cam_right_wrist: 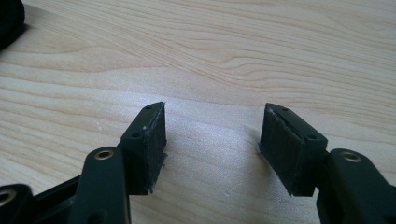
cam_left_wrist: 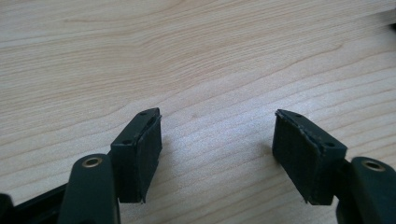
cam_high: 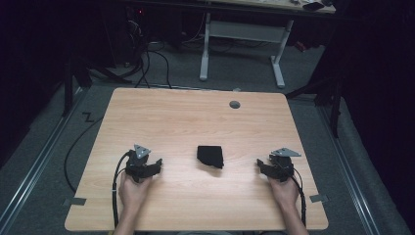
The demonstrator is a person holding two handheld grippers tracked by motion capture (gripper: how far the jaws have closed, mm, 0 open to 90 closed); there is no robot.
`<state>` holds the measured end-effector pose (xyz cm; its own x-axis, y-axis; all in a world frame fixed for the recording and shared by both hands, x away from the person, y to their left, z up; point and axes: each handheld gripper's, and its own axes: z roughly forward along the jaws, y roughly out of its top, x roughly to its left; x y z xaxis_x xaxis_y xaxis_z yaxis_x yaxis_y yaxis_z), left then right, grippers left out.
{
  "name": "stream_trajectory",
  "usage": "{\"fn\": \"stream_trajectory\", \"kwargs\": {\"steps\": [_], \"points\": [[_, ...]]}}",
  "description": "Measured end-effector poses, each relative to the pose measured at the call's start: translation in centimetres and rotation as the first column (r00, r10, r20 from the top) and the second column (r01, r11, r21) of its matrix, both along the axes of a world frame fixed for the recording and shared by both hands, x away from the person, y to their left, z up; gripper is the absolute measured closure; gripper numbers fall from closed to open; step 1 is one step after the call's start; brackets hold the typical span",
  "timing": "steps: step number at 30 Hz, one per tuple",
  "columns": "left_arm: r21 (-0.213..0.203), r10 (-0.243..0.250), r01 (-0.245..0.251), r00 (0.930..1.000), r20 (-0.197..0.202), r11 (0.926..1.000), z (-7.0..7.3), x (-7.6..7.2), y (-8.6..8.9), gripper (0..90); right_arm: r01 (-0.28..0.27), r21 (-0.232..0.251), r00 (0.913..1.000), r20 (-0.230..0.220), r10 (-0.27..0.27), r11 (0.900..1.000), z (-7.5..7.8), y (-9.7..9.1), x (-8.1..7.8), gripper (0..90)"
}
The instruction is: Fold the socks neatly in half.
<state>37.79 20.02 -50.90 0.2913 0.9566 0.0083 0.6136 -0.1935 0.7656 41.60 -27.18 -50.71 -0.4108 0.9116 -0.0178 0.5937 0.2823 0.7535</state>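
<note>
The left gripper (cam_left_wrist: 217, 156) hangs low over the light wooden desk (cam_left_wrist: 196, 56), its two black padded fingers (cam_left_wrist: 140, 154) spread wide with bare wood between them.

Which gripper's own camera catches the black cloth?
The right gripper: the black cloth sits in its view's top-left corner. The left gripper faces bare table.

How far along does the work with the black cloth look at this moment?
Looks done: the black cloth lies in a compact bundle mid-table. In hand: nothing; the left gripper and right gripper rest open, either side of it. What remains is unclear.
</note>
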Motion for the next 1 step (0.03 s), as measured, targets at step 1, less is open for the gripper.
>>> {"fn": "stream_trajectory", "kwargs": {"steps": [1], "points": [[0.0, -0.001, 0.001, 1.0, 0.0, 1.0, 0.0, 0.0, 0.0, 33.0, 0.0, 0.0, 1.0, 0.0, 0.0, 1.0, 0.0, 0.0, 0.0, 40.5]]}}
